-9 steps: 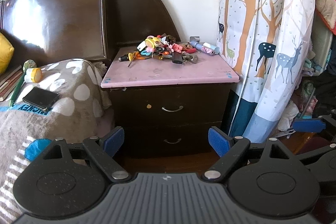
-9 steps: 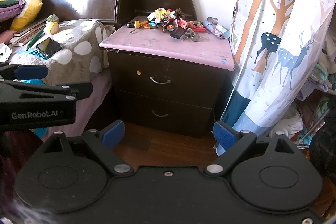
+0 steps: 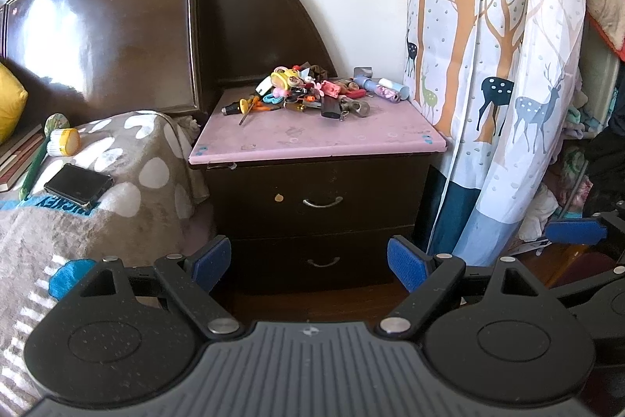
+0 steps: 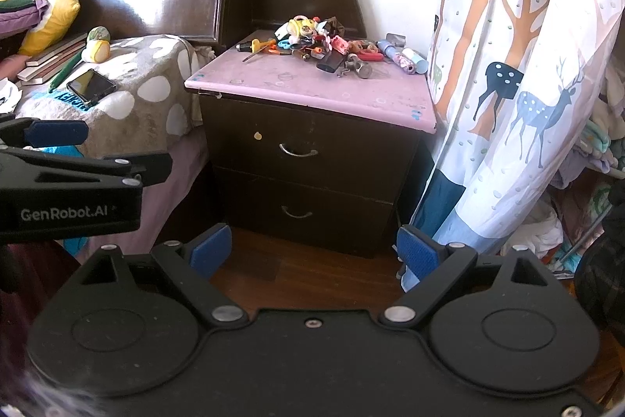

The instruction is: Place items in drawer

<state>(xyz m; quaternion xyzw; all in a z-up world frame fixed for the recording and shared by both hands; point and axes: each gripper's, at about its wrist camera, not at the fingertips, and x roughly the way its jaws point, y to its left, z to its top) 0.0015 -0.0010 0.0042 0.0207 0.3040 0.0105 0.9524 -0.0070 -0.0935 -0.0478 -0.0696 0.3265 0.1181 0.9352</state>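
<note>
Your left hand-held gripper has its blue pads spread wide apart with nothing between them; it aims at the front of the nightstand. Your right hand-held gripper is likewise spread wide and empty, above the wooden floor in front of the nightstand. Neither touches anything.

Working left to right in the left wrist view: the bed carries a grey blanket with white patches. On the blanket, near the bed's head end, lie a black phone and a small yellow-capped jar. A yellow pillow sits at the far left against the dark headboard.

Just beside the bed stands the dark nightstand with a pink top. Both drawers are closed: the upper drawer and the lower drawer, each with a curved metal handle.

The items lie in a pile along the back edge of the pink top. A yellow-handled screwdriver lies toward the back left corner. A black flat piece and a metal part lie at the front of the pile. A small folded umbrella lies toward the back right corner. The front half of the top is bare.

To the right hangs a curtain printed with trees and deer
</note>
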